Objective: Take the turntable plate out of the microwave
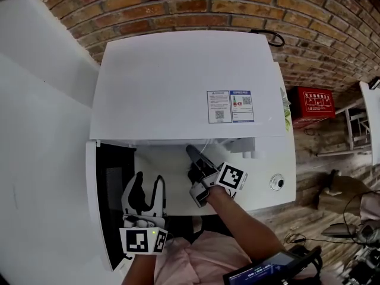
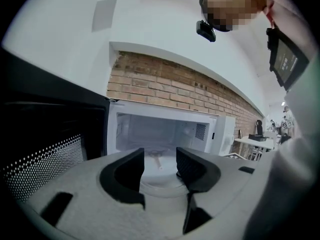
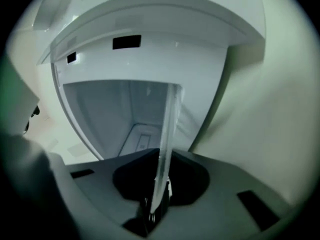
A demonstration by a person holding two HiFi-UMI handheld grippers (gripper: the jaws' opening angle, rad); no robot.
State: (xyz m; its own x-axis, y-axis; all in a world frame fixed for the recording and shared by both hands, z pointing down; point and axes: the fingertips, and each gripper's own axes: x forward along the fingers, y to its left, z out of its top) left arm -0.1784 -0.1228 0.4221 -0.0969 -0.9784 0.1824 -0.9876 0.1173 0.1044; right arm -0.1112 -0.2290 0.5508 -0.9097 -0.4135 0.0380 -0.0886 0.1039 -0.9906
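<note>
Turntable plate (image 3: 167, 129) pinched edge-on in right claw (image 3: 159, 194); left claw (image 2: 160, 159) wide; white microwave (image 1: 178, 82) against brick wall (image 1: 237, 5).

The person is wearing a pink shirt (image 1: 199, 255) and carrying a black device (image 1: 270, 272) with a lit screen. The left gripper (image 1: 148, 181) and right gripper (image 1: 191, 153) are showing white bodies, black fingers (image 1: 138, 186) and a cube (image 1: 231, 178) each, with square black-and-white markers.

A white microwave (image 1: 178, 82) stands against a brick wall (image 1: 208, 5), two stickers (image 1: 230, 106) at 3 o'clock on its top. Its door (image 1: 110, 200) hangs open at 8 o'clock. The right gripper (image 1: 191, 153) reaches into the cavity mouth; the left gripper (image 1: 148, 180), at its 8 o'clock, hovers outside, jaws apart. A red box (image 1: 312, 104) sits at the microwave's 3 o'clock.
</note>
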